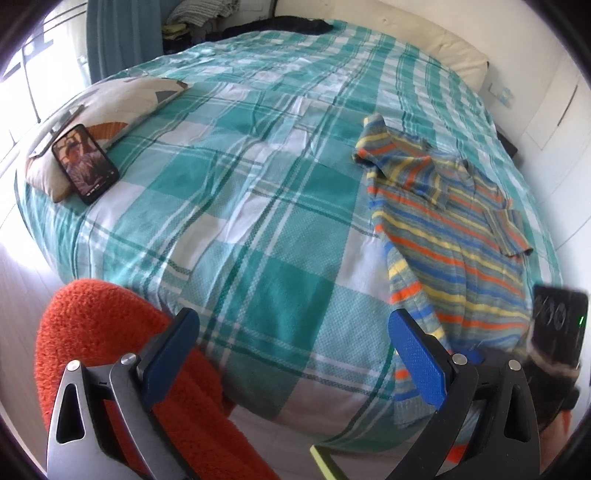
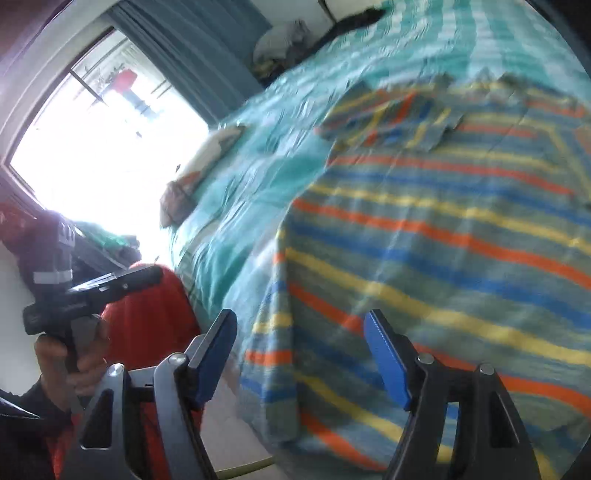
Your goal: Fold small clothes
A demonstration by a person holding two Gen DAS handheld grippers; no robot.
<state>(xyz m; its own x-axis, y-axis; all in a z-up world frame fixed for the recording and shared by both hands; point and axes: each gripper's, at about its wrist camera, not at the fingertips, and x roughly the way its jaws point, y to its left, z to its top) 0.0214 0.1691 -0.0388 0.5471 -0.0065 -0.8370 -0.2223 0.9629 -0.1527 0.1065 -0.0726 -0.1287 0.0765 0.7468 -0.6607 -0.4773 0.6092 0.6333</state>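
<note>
A small striped shirt (image 1: 454,236) in blue, orange, yellow and grey lies spread on the right side of the bed, its hem hanging over the near edge. My left gripper (image 1: 295,332) is open and empty, above the near edge of the bed, left of the shirt. My right gripper (image 2: 301,332) is open and empty, close over the shirt's (image 2: 424,258) lower left corner at the bed edge. The right wrist view is blurred. The right gripper's body (image 1: 554,332) shows at the far right of the left wrist view, and the left gripper's handle (image 2: 92,295) in the right wrist view.
The bed has a teal and white checked cover (image 1: 240,192). A phone (image 1: 85,164) leans on a patterned pillow (image 1: 103,118) at the far left. An orange fuzzy object (image 1: 110,350) stands at the near left bed edge. A cream headboard (image 1: 424,40) and dark cloth (image 1: 288,26) lie at the far side.
</note>
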